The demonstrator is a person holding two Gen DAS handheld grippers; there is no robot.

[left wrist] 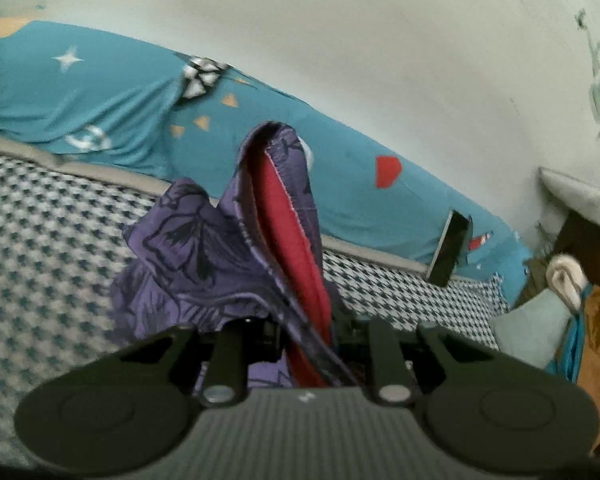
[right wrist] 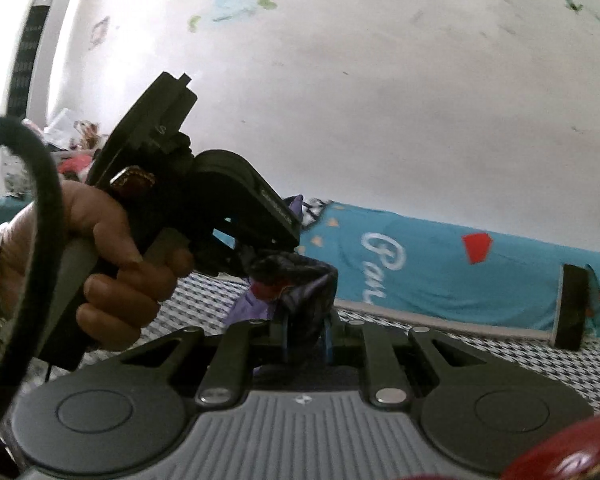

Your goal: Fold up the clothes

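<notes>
The left gripper (left wrist: 306, 332) is clamped on a purple garment (left wrist: 204, 256) with red lining, lifted above the houndstooth bed cover (left wrist: 40, 240). The right gripper (right wrist: 306, 332) pinches the same cloth just beside it. A hand (right wrist: 112, 264) holds the left tool. Behind lies a teal sheet (left wrist: 100, 100).
</notes>
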